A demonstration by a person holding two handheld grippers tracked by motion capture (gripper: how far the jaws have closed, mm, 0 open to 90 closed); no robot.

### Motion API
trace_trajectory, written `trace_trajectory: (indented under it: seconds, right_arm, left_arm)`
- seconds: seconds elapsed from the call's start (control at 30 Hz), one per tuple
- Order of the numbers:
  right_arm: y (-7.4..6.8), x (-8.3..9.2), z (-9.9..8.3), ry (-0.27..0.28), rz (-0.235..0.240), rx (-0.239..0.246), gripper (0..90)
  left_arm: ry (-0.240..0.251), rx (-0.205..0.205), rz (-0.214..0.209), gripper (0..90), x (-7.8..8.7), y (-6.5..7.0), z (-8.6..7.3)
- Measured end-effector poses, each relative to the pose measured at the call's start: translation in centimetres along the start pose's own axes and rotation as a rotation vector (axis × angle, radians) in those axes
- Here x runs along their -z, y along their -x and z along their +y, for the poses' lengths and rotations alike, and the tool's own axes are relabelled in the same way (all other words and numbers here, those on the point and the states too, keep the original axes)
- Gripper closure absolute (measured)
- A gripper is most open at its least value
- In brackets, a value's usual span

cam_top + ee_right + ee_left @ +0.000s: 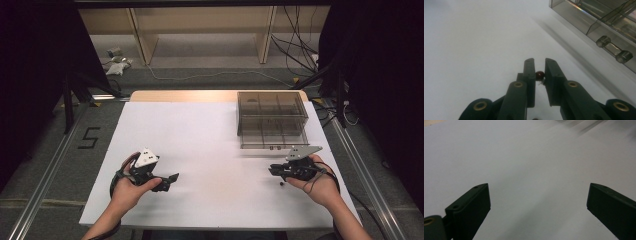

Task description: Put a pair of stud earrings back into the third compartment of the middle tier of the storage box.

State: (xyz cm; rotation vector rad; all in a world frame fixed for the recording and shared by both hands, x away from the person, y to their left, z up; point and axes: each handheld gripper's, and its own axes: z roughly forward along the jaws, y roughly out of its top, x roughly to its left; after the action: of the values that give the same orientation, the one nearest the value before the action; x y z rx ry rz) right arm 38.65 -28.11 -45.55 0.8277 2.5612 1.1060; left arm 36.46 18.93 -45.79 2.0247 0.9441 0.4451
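A small dark red bead (pixel 539 74) sits pinched between the fingers (pixel 530 75) of my right gripper (pixel 539 65), held just above the white desk (pixel 474 50). The fingers are nearly pressed together, with only the bead keeping them apart. In the high view this right gripper (pixel 276 170) is in my right hand (pixel 320 182) at the near right part of the desk (pixel 210 145), pointing left. A tiny dark speck (pixel 281 183) lies on the desk just below its tip; I cannot tell what it is.

Just beyond the right gripper, at the far right of the desk, stands a clear smoky plastic box (pixel 271 119) divided into compartments. In the right gripper view the box (pixel 599 22) runs along the upper right, and a clear bar handle (pixel 614 50) with two round ends sticks out from its front.

My left gripper (pixel 167 181) is in my left hand (pixel 131 187) at the near left, well apart from the right one, pointing right. In the left gripper view its fingers (pixel 471 207) are spread wide over bare desk (pixel 529 170), holding nothing.
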Motion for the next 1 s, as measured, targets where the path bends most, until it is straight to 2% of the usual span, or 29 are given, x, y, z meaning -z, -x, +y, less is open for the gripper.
trace_trajectory:
  seconds: [0.7, 1.0]
  right_arm:
    - [0.3, 0.9, 0.2, 0.073, -0.036, -0.054, 80.1]
    - [0.4, 1.1, 0.2, 0.087, -0.051, -0.059, 80.1]
  left_arm:
    - [0.001, -0.002, 0.003, 5.2, 0.0, -0.1, 0.0]
    - [-0.001, -0.006, 0.001, 5.2, 0.0, -0.1, 0.1]
